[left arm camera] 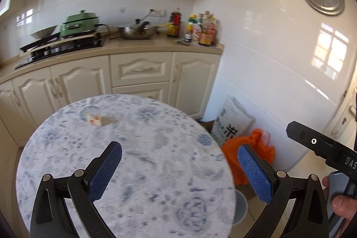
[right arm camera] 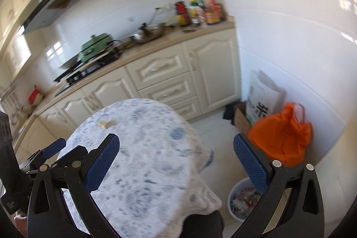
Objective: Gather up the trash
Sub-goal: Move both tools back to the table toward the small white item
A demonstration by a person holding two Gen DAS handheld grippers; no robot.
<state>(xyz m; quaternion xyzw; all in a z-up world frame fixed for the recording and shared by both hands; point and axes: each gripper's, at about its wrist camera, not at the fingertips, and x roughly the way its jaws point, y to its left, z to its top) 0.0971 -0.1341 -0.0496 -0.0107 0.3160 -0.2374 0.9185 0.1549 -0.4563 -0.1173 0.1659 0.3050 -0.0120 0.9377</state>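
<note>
Round table point(left arm camera: 125, 171) carries one wrapper scrap point(left arm camera: 95, 119) at eleven o'clock from left gripper point(left arm camera: 178, 167), jaws apart, nearer; right gripper point(right arm camera: 176, 162) likewise spread, empty; bin point(right arm camera: 242, 200) at four o'clock.

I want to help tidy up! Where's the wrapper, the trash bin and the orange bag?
wrapper point(left arm camera: 95, 120): left wrist view, its printed middle.
trash bin point(right arm camera: 232, 193): right wrist view, its pale rim.
orange bag point(right arm camera: 283, 137): right wrist view, its crumpled front.
</note>
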